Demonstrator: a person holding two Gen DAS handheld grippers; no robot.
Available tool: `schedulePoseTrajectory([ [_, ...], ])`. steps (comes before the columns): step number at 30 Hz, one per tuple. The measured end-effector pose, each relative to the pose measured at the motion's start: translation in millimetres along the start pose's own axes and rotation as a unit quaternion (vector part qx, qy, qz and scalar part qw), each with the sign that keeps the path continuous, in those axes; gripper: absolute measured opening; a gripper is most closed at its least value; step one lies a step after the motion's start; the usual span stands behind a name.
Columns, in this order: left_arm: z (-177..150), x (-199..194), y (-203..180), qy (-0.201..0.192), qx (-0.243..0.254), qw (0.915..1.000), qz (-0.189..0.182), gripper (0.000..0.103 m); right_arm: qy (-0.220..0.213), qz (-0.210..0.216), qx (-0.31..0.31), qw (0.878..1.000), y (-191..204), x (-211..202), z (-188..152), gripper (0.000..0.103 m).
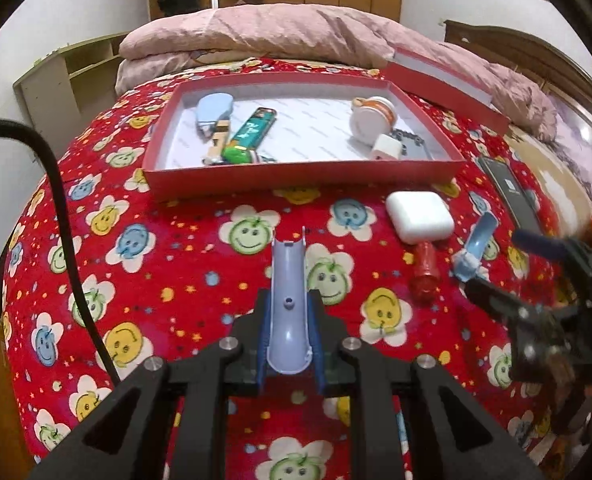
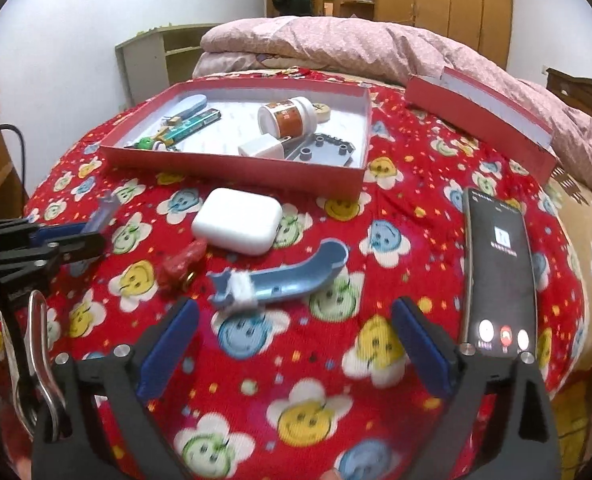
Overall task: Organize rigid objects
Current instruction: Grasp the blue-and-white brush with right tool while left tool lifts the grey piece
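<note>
From the left wrist, the left gripper (image 1: 289,354) is clamped on a pale blue plastic shell (image 1: 288,312), a long curved half-piece held by its sides near the back end and pointing forward over the red quilt (image 1: 176,264). The open red box (image 1: 299,172) lies ahead, holding a lighter (image 1: 252,128), a white jar (image 1: 371,118), a white plug (image 1: 387,147) and other small items. Near its right corner sit a white case (image 1: 419,216), a red piece (image 1: 424,280) and a second blue shell (image 1: 477,248); the right gripper (image 1: 507,268) shows blurred at the frame's right. The held shell looks light, stiff and smooth, so it may slip if tilted; a grip across its edges seems sound. From the right wrist, the right gripper (image 2: 296,344) stands wide with nothing between its blue pads (image 2: 168,344); the second shell (image 2: 284,276) lies on the quilt just ahead, apart from them, with a white part at its left end. Its middle looks the best place to pinch, since the thin walls might flex. A phone (image 2: 497,264) lies to the right, its screen lit, but the writing is too small to read. The jar (image 2: 290,118) has a brown label, also unreadable, and the lighter's print is blurred. The left gripper (image 2: 84,240) shows at the left edge.
</note>
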State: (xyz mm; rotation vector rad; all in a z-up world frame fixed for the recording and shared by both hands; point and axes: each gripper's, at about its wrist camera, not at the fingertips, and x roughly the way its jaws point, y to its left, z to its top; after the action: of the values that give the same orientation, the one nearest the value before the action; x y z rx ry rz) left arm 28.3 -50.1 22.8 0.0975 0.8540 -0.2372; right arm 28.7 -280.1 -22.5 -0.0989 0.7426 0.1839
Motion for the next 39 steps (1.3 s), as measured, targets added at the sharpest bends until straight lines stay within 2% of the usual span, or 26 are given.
schedulePoseTrajectory([
  [3, -1.4, 1.2, 4.7, 0.0, -0.005, 1.0, 0.0, 0.018, 0.014, -0.004, 0.006, 1.0, -3.4, 10.9, 5.7, 0.099],
  [6, -3.0, 3.8, 7.8, 0.002, -0.011, 0.9999, -0.003, 0.018, 0.029, 0.007, 0.041, 0.999, -9.7, 21.0, 7.7, 0.099],
  [11, -2.8, 3.7, 14.1, 0.001, -0.022, 0.9997, -0.009, 0.018, 0.014, 0.012, 0.081, 0.997, -13.2, 23.8, 12.9, 0.098],
  [13, -3.0, 2.6, 17.1, -0.001, -0.026, 0.9996, -0.01, 0.018, 0.006, 0.004, 0.079, 0.997, -11.0, 24.7, 10.7, 0.098],
  [17, -3.0, -0.9, 25.3, -0.005, -0.039, 0.9991, -0.016, 0.018, -0.002, -0.042, 0.046, 0.998, 4.5, 27.0, 5.8, 0.095],
  [21, -2.1, -8.9, 35.8, -0.015, -0.053, 0.9983, -0.018, 0.018, -0.009, -0.044, 0.057, 0.997, -0.1, 23.9, 4.4, 0.086],
  [26, -2.0, -22.9, 52.0, -0.029, -0.075, 0.9966, -0.017, 0.018, -0.015, -0.05, 0.058, 0.997, 0.5, 23.0, 3.1, 0.082],
  [28, -0.8, -28.0, 56.5, -0.035, -0.08, 0.9961, -0.013, 0.018, -0.017, -0.053, 0.06, 0.997, 0.7, 21.5, 2.7, 0.074],
  [39, 4.9, -50.0, 67.7, -0.057, -0.09, 0.9943, -0.005, 0.018, -0.03, -0.052, 0.075, 0.995, -3.8, 7.6, 7.9, 0.074],
])
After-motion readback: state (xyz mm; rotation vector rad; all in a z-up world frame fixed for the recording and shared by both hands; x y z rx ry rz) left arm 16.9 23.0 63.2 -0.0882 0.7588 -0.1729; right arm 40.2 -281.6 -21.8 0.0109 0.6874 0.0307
